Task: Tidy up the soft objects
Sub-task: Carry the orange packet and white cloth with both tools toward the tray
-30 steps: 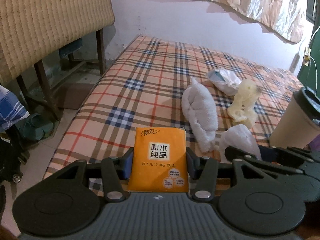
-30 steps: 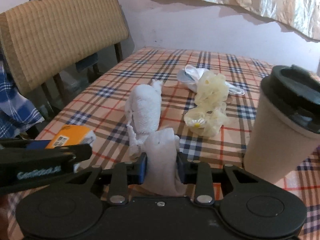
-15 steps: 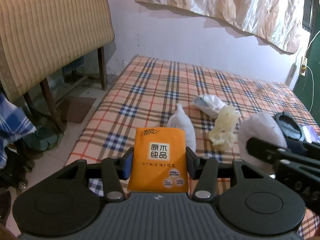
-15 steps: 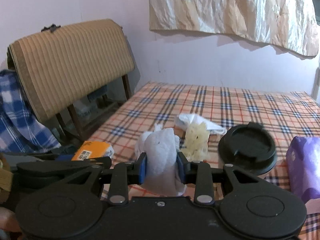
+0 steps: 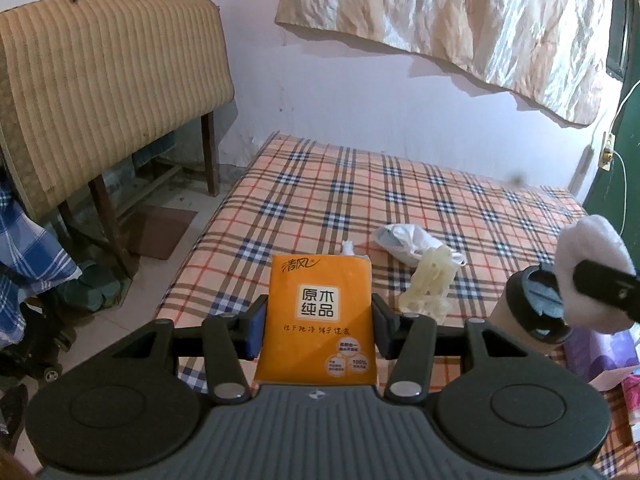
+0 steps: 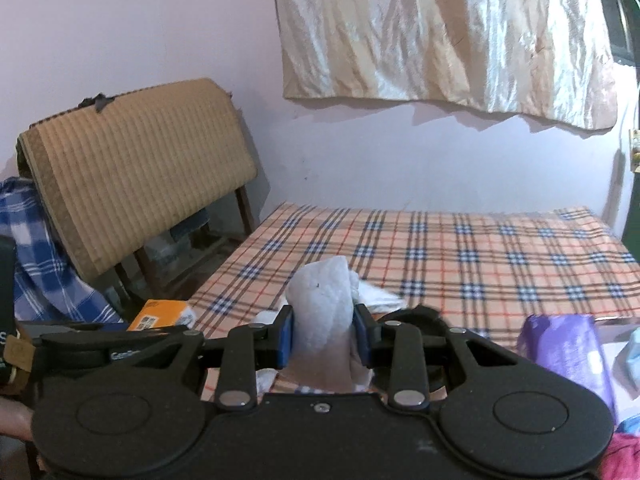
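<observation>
Left fingers [image 5: 256,330] pinch the tissue pack [image 5: 318,314], right fingers [image 6: 286,336] a white cloth [image 6: 322,312]; gloves [image 5: 428,286] and probably a mask [image 5: 404,240] remain on the bed [image 5: 320,184].

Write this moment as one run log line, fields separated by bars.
left gripper: shut on tissue pack | right gripper: shut on white cloth | both above bed

I count one orange tissue pack [image 5: 319,316], one white cloth bundle [image 6: 322,312], one lidded cup [image 5: 530,312], one yellowish glove [image 5: 430,280], one purple pack [image 6: 568,354], and perhaps a crumpled mask [image 5: 404,240].
</observation>
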`<state>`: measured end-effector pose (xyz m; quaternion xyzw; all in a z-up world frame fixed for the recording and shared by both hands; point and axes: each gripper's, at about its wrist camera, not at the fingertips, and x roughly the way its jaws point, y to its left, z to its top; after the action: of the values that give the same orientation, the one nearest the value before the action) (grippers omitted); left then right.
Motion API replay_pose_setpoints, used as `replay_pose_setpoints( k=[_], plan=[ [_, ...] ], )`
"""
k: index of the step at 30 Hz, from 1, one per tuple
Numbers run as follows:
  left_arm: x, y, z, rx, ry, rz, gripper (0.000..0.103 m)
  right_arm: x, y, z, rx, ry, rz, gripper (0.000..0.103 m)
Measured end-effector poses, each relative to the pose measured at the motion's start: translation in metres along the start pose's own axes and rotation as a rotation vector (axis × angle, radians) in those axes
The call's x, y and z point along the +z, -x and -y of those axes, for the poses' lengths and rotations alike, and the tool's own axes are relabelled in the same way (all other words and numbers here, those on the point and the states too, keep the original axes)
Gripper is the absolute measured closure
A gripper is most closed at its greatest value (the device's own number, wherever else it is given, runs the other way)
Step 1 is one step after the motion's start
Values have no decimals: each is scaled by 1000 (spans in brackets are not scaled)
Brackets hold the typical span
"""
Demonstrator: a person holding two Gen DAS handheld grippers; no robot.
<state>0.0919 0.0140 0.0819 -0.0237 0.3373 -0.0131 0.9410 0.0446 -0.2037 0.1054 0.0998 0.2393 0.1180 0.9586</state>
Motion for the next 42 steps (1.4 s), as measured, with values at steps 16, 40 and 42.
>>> replay_pose_setpoints(
  k=[16, 40, 42],
  plan=[
    [11, 11, 27, -42, -21, 23, 50, 10, 27, 40, -47, -46, 42, 64],
    [20, 19, 44, -53, -56, 39, 50, 12, 34, 50, -44, -49, 44, 64],
    [20, 18, 46, -57, -60, 38, 50, 12, 34, 51, -45, -51, 43, 64]
  ],
)
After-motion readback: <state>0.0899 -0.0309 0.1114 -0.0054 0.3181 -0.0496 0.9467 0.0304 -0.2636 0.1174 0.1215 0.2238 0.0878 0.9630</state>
